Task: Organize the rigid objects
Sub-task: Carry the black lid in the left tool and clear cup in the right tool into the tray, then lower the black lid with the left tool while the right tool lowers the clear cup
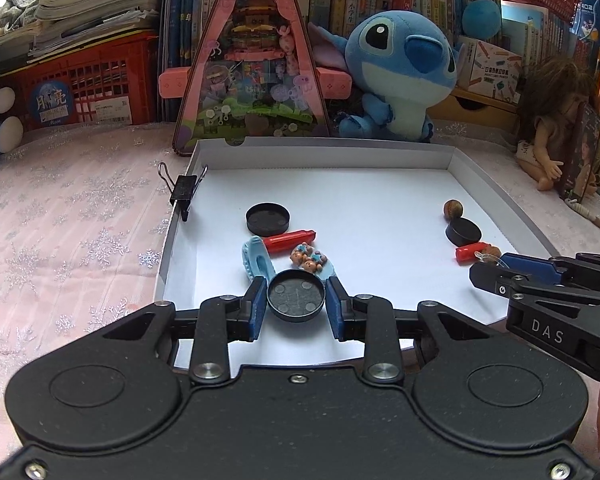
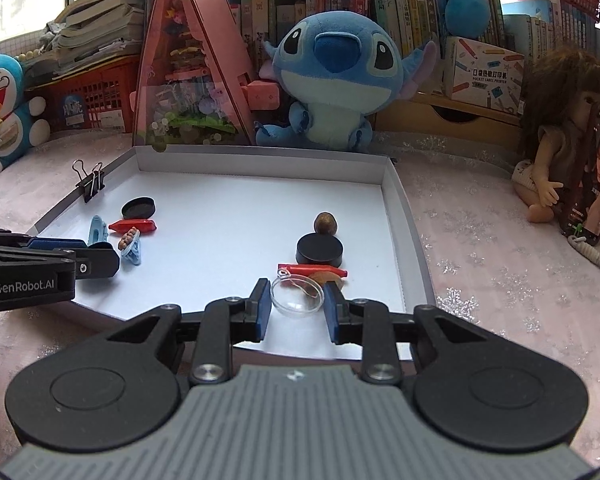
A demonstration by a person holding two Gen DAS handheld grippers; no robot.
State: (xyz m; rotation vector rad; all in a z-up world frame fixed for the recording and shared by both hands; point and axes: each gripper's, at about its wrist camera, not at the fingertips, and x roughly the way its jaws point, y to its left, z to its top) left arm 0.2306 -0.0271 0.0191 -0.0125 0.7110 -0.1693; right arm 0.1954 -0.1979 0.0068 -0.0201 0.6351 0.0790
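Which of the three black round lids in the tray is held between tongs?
The hollow-side-up lid between the left tongs; the other two lie free on the tray.

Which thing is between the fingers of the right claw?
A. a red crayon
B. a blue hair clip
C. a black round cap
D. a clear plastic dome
D: in the right wrist view the right claw has its blue pads on both sides of the clear plastic dome, while the red crayon lies behind it on the white tray.
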